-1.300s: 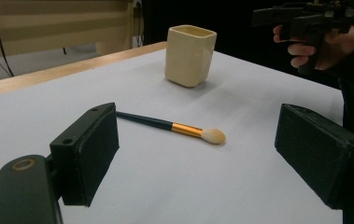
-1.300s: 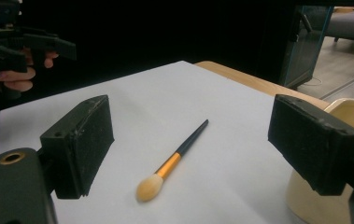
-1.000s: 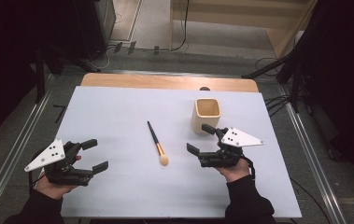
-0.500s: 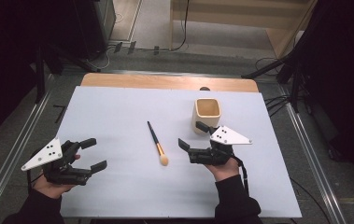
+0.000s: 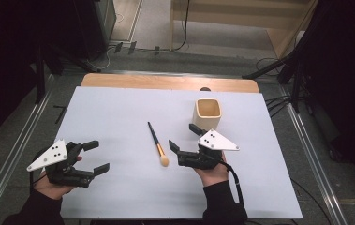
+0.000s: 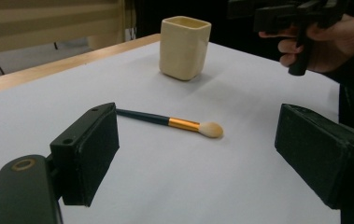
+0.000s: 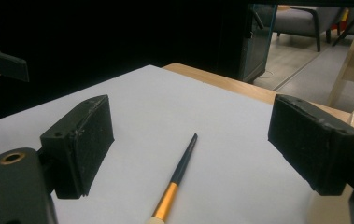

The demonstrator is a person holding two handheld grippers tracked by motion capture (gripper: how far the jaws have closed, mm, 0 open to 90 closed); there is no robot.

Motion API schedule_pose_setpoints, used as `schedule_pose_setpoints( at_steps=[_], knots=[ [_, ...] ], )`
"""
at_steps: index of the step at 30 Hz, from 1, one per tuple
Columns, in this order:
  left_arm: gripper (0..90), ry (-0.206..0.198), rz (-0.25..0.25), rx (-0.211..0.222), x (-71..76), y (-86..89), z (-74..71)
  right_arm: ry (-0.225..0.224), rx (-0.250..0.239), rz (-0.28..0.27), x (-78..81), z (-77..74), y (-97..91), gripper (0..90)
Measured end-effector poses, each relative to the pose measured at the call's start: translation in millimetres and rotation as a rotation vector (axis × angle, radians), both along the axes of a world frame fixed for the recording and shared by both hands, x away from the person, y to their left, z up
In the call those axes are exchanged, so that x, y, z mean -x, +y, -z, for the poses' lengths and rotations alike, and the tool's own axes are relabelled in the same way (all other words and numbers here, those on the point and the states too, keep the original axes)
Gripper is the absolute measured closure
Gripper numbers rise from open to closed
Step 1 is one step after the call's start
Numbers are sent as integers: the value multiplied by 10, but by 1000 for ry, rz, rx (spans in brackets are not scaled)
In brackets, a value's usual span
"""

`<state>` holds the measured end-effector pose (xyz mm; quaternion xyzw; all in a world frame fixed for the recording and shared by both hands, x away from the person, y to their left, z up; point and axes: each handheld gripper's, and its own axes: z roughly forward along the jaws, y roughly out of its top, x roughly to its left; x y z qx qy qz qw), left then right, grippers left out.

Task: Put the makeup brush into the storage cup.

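Makeup brush flat mid-worktop, bristles toward the near edge. Cream cup upright nearer the far right corner. Right gripper just beside the brush, jaws spread, empty. Left gripper by the near left corner, jaws wide too.

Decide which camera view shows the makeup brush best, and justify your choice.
The left gripper view: the whole makeup brush lies side-on and close, showing dark handle, gold ferrule and pale tip. The high view shows it whole but small. The right gripper view shows handle and ferrule, with the tip cut off at the bottom edge.
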<state>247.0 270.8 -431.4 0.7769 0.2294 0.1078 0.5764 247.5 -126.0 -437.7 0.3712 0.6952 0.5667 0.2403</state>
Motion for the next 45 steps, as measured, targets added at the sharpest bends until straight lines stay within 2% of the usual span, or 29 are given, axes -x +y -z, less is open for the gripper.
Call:
schedule_pose_setpoints(
  at_steps=[7,15,23,28,35,39,42,45],
  knots=[
    [140,-7,24,1,14,-22,-12,28,-13,37,-83,75,160,151],
    [140,5,17,15,-7,-13,-11,35,-13,60,-177,106,320,151],
    [141,6,-5,-11,-15,-5,-3,33,-30,77,-232,134,460,154],
    [142,15,4,-3,-25,-1,-1,40,-41,91,-251,143,508,159],
    [142,4,-1,8,-35,32,-32,53,-14,93,-306,137,642,160],
    [141,12,-5,17,-43,44,-30,76,-7,100,-349,158,698,162],
    [142,9,-4,19,-48,52,-35,65,21,112,-374,162,745,162],
    [142,11,-6,16,-46,48,-32,66,19,110,-405,166,804,162]
  ],
)
